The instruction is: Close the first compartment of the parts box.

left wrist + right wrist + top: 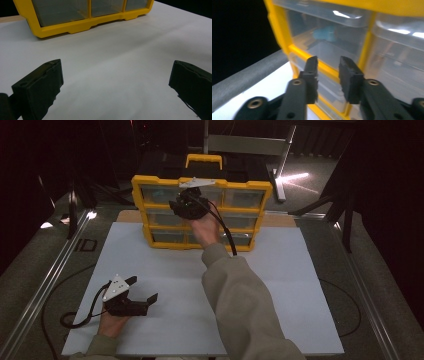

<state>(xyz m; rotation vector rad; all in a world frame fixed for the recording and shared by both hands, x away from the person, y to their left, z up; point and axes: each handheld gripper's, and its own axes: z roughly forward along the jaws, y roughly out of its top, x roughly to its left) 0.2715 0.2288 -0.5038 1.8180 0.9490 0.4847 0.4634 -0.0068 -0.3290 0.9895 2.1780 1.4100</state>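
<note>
Left gripper (145, 290): we find it at the near left of the sheet (280, 285), held low in the left hand (112, 322). Its jaws stand wide apart with nothing between them; in the left gripper view we see bare sheet in the gap.
Sheet: white, covering the table; we note a fold line across its middle.
Organizer (201, 213): yellow frame with clear drawers in three rows, standing upright at the far edge of the sheet, well apart from the left gripper.
Top-left drawer (329, 42): we see a blue item (324, 33) inside, blurred.
Right gripper (186, 201): raised at the organizer's front, near its upper rows. In the right gripper view its jaws stand a narrow gap apart, holding nothing, just before the top-left drawer's lower edge; we cannot tell if they touch it.
Right sleeve (245, 305): reaches diagonally across the sheet.
</note>
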